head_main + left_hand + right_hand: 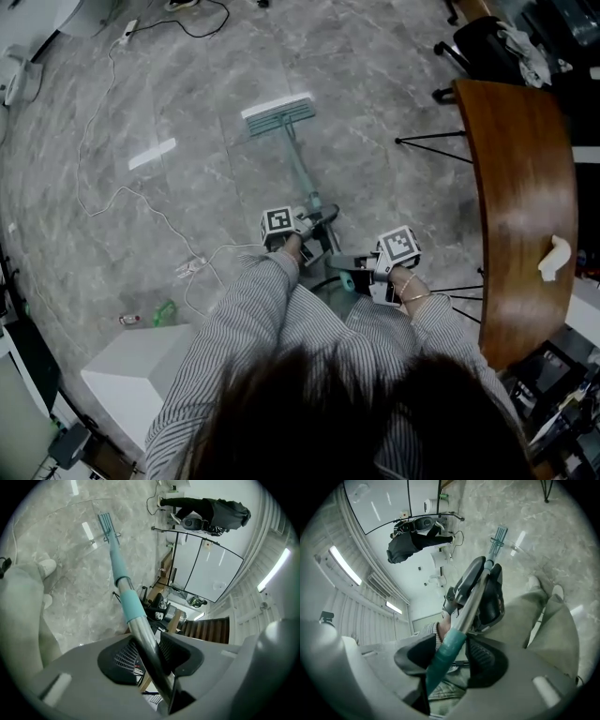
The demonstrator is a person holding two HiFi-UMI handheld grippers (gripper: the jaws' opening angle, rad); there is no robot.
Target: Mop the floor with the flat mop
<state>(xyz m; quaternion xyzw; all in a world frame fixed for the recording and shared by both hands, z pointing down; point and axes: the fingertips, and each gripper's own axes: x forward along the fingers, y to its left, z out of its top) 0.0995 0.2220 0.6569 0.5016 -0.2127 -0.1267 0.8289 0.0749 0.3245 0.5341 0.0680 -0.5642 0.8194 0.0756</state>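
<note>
My striped sleeves sit closest under the head camera, and both lead to the flat mop's pole. My left claw is clamped narrow on the bare metal stretch of the pole, just short of its pale teal sleeve. My right claw is closed round the darker teal grip at the pole's upper end, nearer my body. The pole slopes away from me to the mop head, which lies flat on the grey marble floor well ahead of my feet.

Left of the mop head a white cable loops across the floor. Right of the mop head, black tripod legs stick out from under a curved wooden tabletop.

I judge this as the middle of a mopping stroke, with the pole reached out. The next move calls for drawing the head back or sweeping it sideways with both grips firm. The head should stay flat on the floor, short of the cable on one side and the tripod legs on the other.
</note>
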